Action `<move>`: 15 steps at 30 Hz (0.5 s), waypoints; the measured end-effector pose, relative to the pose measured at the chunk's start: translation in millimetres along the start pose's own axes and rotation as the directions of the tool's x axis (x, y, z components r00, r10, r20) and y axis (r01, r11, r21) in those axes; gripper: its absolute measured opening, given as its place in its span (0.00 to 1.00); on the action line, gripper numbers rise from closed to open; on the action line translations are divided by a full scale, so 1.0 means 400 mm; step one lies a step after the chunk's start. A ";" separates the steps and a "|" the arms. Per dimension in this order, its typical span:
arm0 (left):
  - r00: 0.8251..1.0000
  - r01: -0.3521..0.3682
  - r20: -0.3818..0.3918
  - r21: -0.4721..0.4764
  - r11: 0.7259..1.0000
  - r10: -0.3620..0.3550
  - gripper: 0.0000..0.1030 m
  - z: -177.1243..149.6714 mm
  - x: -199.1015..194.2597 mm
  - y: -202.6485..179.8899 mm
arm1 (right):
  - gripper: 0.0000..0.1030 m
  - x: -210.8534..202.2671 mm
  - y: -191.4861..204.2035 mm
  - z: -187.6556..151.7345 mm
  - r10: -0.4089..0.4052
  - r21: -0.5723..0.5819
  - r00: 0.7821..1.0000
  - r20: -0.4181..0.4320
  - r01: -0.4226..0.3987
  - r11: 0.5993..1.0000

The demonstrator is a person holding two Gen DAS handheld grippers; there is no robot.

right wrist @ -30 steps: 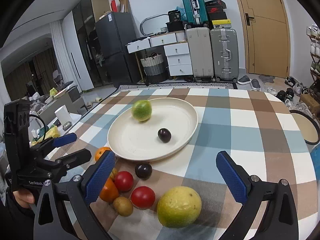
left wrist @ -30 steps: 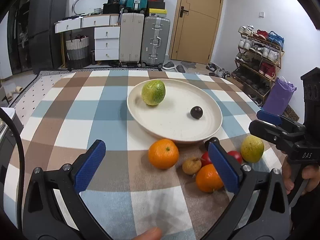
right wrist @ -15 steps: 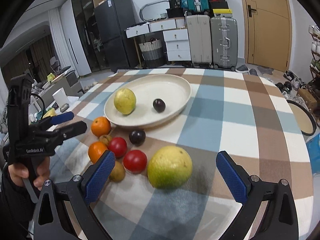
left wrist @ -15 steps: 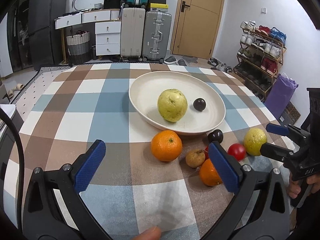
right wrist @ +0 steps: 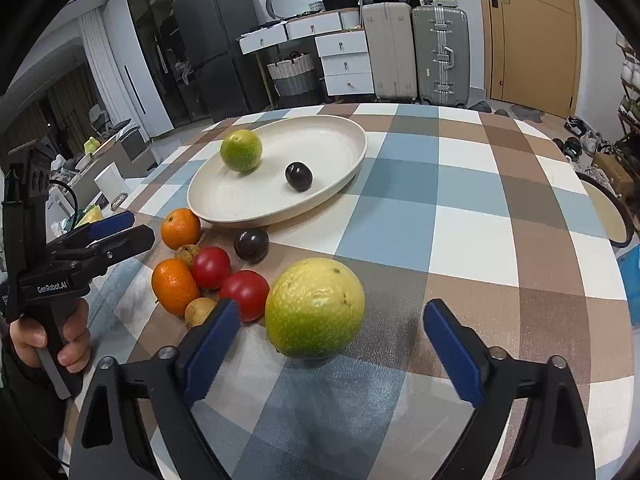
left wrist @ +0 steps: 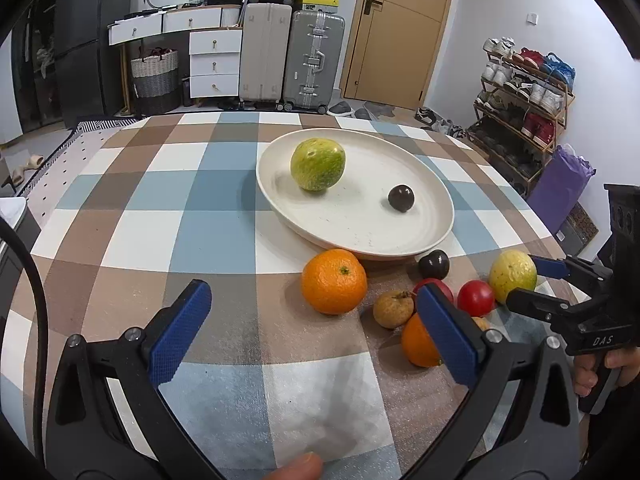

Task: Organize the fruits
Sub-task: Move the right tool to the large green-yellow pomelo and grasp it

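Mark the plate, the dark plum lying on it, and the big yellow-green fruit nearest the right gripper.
plate [right wrist: 344,130], right wrist view, bare far rim.
dark plum [right wrist: 298,176], right wrist view, middle of its skin.
big yellow-green fruit [right wrist: 315,308], right wrist view, centre of its front face.

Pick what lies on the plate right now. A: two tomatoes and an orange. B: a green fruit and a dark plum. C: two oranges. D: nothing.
B: the plate holds only the green fruit and the dark plum; every orange and tomato sits on the cloth beside it.
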State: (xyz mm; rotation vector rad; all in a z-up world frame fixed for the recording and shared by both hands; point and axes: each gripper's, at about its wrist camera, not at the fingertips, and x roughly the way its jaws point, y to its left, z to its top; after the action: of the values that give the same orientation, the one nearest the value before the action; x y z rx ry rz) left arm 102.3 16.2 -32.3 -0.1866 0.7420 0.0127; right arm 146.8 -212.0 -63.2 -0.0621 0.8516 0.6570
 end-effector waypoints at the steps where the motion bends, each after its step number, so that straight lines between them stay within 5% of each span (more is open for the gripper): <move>1: 1.000 0.003 -0.002 0.003 1.000 -0.003 0.99 -0.001 -0.002 -0.003 | 0.88 0.001 -0.001 0.000 0.006 0.004 1.000 -0.003 -0.006 1.000; 14: 0.996 0.080 -0.060 0.127 0.989 -0.073 0.99 -0.028 0.002 -0.105 | 0.67 0.016 -0.002 -0.003 0.058 0.024 0.998 -0.031 -0.057 0.998; 15: 0.995 0.081 -0.065 0.134 0.988 -0.073 0.99 -0.030 0.004 -0.109 | 0.60 0.014 -0.001 -0.004 0.054 0.025 0.998 -0.030 -0.054 0.998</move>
State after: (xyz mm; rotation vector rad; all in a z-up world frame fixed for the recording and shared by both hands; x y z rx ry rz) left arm 98.7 -29.0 -34.8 -0.0855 0.7923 -0.1171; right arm 148.8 -210.0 -68.3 -0.0273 0.8930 0.6978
